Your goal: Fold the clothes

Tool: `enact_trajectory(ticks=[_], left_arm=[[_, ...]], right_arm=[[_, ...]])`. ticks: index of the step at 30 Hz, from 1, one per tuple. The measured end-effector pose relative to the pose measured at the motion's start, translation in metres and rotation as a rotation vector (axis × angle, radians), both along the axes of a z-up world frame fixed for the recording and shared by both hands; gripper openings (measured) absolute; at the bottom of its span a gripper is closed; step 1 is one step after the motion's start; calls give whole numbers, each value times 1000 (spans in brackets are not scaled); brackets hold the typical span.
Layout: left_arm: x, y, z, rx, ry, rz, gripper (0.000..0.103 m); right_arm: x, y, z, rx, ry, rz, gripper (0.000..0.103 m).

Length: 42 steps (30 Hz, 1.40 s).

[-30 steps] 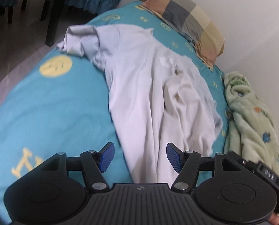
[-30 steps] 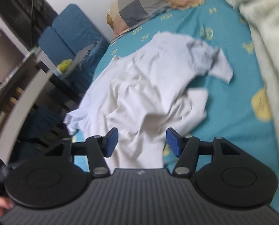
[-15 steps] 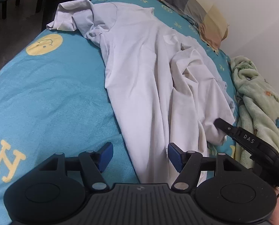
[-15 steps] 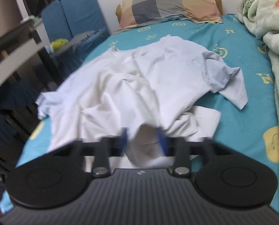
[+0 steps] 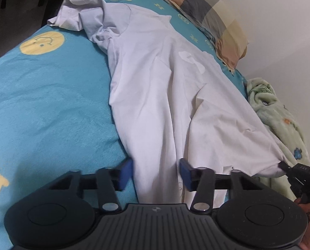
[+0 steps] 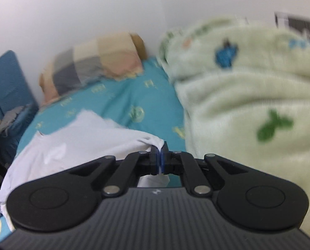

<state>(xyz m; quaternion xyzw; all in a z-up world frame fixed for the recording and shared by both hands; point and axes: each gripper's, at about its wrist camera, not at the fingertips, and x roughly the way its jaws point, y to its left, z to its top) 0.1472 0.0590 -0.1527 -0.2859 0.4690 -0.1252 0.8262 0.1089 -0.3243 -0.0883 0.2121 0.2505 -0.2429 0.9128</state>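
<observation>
Left wrist view: we find the white cotton shirt spread across the turquoise patterned bedsheet.
Left gripper: our jaws are closing, hem between them, blue pads not pressing.
Right gripper: we pinch a shirt corner beside the pale green fleece blanket.

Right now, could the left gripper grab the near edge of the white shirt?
Probably yes. The left gripper already has the white shirt hem between its closing jaws, nothing in between. The right gripper pinches another corner, pulling the cloth taut.
</observation>
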Motion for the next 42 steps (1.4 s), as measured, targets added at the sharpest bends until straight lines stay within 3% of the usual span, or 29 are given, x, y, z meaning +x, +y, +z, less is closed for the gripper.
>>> enact_trajectory(ticks=[2, 3, 7, 11, 14, 16, 18, 20, 22, 24, 26, 28, 32, 37, 42], left_arm=[[6, -3, -5, 6, 0, -6, 6], [8, -4, -7, 13, 2, -5, 4], [3, 4, 11, 25, -79, 33, 3], [-5, 37, 59, -23, -184, 128, 3], [3, 63, 95, 62, -255, 163, 3], [21, 79, 107, 125, -248, 205, 3], [40, 92, 106, 209, -227, 216, 3], [56, 100, 89, 242, -195, 210, 3], [65, 106, 63, 202, -131, 227, 4], [69, 105, 46, 195, -62, 227, 8], [62, 102, 46, 199, -47, 210, 28], [44, 100, 56, 185, -66, 204, 42], [-3, 92, 69, 87, -48, 206, 59], [-59, 71, 63, -84, 57, 172, 70], [-73, 54, 23, -206, 219, 178, 72]], right_arm=[[3, 1, -8, 16, 10, 18, 5], [4, 4, -10, 13, 13, 26, 5], [0, 13, -4, 4, -9, 59, 5], [-6, 14, 4, 24, -27, 83, 5], [-12, 14, 8, 81, -47, 120, 5], [-12, 15, 8, 132, -58, 155, 5], [-11, 18, 7, 156, -55, 182, 5], [-7, 21, 5, 161, -46, 199, 5], [-2, 22, 1, 173, -28, 208, 5], [3, 22, -4, 187, -8, 214, 5], [7, 21, -9, 202, 8, 221, 5], [8, 20, -12, 216, 16, 226, 6], [5, 15, -9, 234, -7, 228, 6], [-6, 10, -2, 260, -42, 223, 7], [-26, 6, 8, 309, -70, 219, 9]])
